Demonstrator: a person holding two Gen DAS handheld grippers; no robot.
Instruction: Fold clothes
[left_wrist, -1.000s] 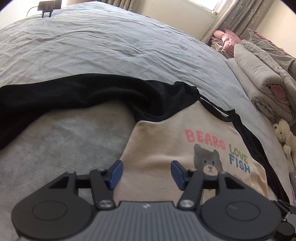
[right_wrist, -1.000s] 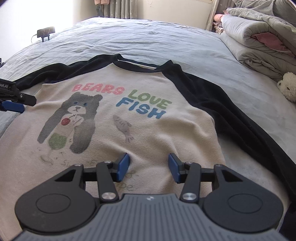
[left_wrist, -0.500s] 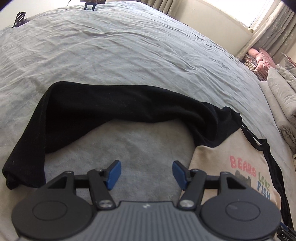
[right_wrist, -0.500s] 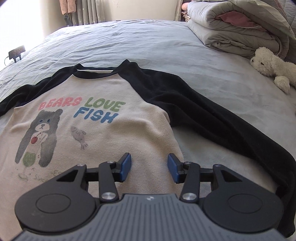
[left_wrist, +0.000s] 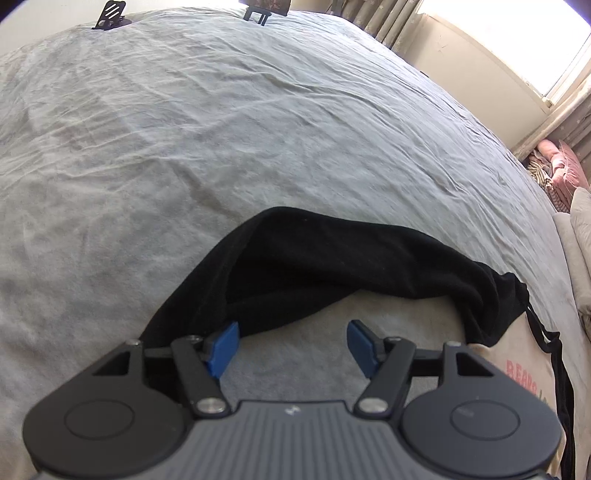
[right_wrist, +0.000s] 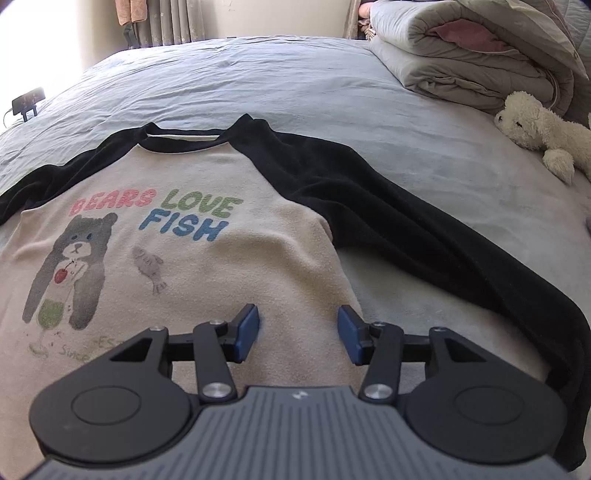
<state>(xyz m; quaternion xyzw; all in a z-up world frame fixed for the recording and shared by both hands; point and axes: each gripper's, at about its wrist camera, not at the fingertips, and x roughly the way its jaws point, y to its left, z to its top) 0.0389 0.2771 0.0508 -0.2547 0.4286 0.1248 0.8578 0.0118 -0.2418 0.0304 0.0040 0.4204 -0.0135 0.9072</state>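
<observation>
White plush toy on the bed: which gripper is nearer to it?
Right. The right gripper hovers open over the shirt's hem, with the plush toy ahead to its right. The left gripper is at the far sleeve; the toy is out of its view.

Bed (left_wrist: 258, 129) ahead of left gripper (left_wrist: 291, 349): wide bare sheet, open passage to far edge. Black sleeve (left_wrist: 332, 266) arcs across just ahead of spread fingers (left_wrist: 223, 345), left pad at or touching its cuff end, hard to tell. Small stands (left_wrist: 110, 14) at far edge only. Right gripper (right_wrist: 297, 330): fingers apart over sweatshirt (right_wrist: 207, 266) hem. Other sleeve (right_wrist: 424, 236) bars right side. Folded duvet (right_wrist: 472, 55) and plush toy (right_wrist: 535, 129) block far right; bare bed between.
</observation>
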